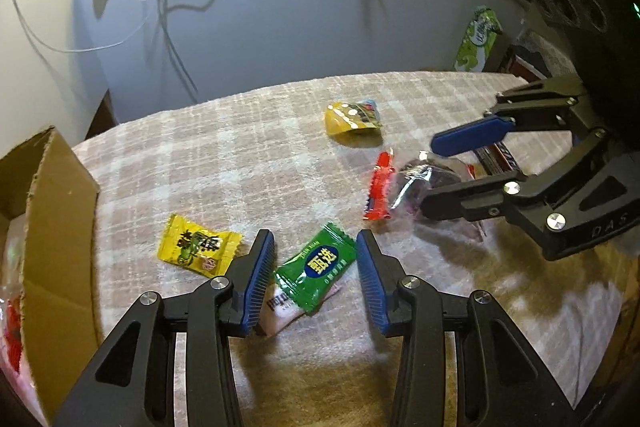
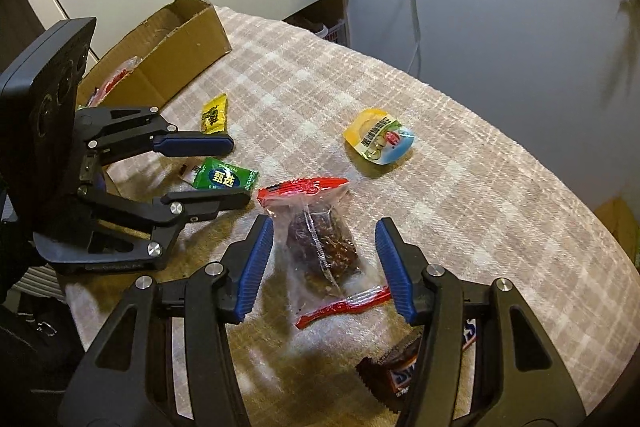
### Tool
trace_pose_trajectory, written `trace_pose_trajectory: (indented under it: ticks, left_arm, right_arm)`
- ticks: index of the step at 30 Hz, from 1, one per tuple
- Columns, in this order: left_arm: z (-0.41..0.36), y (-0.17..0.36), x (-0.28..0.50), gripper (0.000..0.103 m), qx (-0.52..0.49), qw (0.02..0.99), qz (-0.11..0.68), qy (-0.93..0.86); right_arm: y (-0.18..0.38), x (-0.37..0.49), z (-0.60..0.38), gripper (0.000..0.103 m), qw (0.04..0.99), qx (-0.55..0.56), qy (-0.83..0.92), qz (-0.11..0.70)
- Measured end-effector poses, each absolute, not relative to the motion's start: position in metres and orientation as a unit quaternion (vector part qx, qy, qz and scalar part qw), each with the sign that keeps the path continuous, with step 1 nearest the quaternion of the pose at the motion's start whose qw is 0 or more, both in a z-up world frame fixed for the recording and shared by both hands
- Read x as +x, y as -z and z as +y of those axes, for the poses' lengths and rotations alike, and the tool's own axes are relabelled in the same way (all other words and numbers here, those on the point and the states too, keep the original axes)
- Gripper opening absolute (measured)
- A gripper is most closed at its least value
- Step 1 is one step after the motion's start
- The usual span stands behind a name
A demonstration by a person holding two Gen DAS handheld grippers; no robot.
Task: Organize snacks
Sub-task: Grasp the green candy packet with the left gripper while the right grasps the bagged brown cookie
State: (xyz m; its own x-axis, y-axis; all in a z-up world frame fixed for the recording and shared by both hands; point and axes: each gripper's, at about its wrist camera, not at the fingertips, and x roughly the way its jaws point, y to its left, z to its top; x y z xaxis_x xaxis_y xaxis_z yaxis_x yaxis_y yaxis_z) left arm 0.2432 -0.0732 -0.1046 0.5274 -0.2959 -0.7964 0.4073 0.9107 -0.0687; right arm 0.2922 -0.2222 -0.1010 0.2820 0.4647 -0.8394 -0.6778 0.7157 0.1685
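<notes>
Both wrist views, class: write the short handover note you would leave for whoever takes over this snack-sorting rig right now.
Left gripper: open, jaws either side of the green candy packet, not yet pressing it.
Right gripper: open, astride the clear red-ended packet, no grip yet.
On the checked cloth: yellow candy, yellow-blue pouch, white wrapper under the green one, Snickers bar near the right gripper.
Done: the cardboard box already holds some snacks.
Left: grasp both packets, box them, then the remaining ones.

Green candy (image 1: pixel 316 269) flat on checked cloth; clear red-ended packet (image 2: pixel 320 247), dark contents, lying nearby.
</notes>
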Motion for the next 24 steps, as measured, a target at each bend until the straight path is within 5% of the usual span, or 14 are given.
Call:
trace_pose_trajectory:
  ticks: [6, 24]
  left_arm:
    - [-0.073, 0.103, 0.238, 0.029, 0.069, 0.868, 0.446, 0.207]
    - [-0.081, 0.104, 0.226, 0.022, 0.094, 0.873, 0.437, 0.196]
  right_arm:
    - [0.104, 0.293, -0.221, 0.051, 0.787, -0.110, -0.366, 0.484]
    - [0.108, 0.282, -0.216, 0.038, 0.795, -0.122, -0.344, 0.484]
